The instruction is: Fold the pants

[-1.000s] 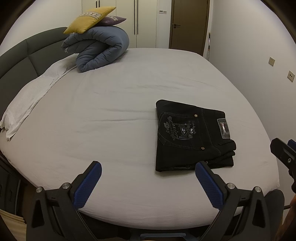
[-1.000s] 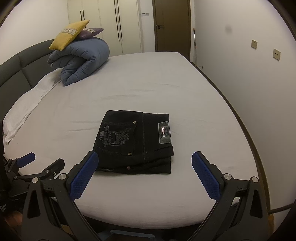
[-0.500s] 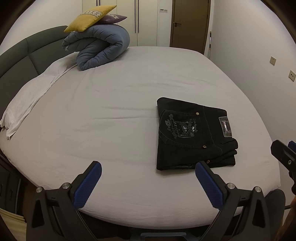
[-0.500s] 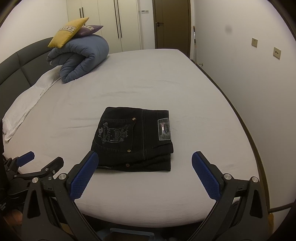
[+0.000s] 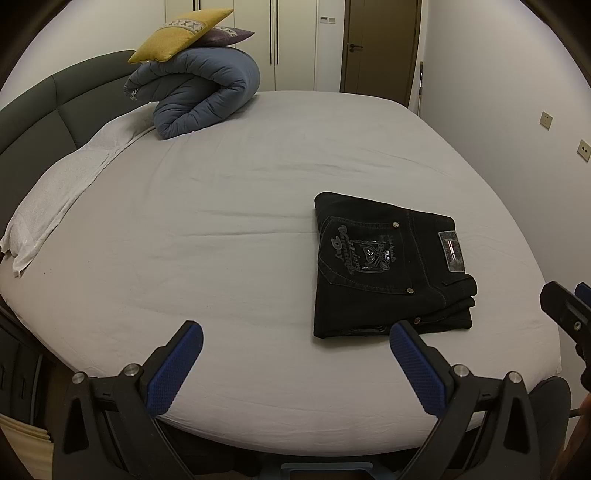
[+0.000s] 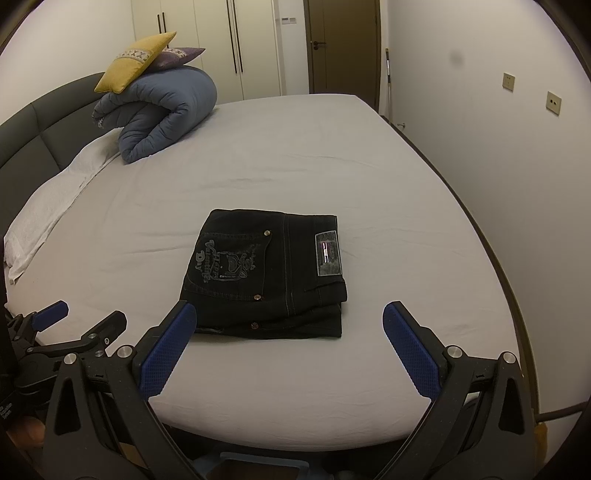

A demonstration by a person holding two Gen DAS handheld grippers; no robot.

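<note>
Black pants (image 5: 388, 266) (image 6: 269, 273) lie folded into a compact rectangle on the white bed sheet (image 5: 236, 236) (image 6: 288, 177), back pocket with pale embroidery and a grey label facing up. My left gripper (image 5: 295, 354) hangs open over the bed's near edge, to the left of and nearer than the pants, holding nothing. My right gripper (image 6: 288, 332) is open too, just in front of the folded stack, its blue pads (image 6: 410, 347) clear of the cloth. Part of the right gripper (image 5: 565, 310) shows at the left wrist view's right edge.
A rolled blue duvet (image 5: 199, 96) (image 6: 162, 110) topped by yellow and purple cushions (image 5: 181, 33) sits at the far left by the dark headboard (image 5: 33, 110). A white towel (image 5: 66, 184) runs along the left side. Wardrobe doors, a brown door (image 5: 380, 48) and a wall stand beyond.
Both cameras have drawn back and dropped slightly, so the pants sit a little farther away. The pants themselves have not moved. Both grippers stay open.
</note>
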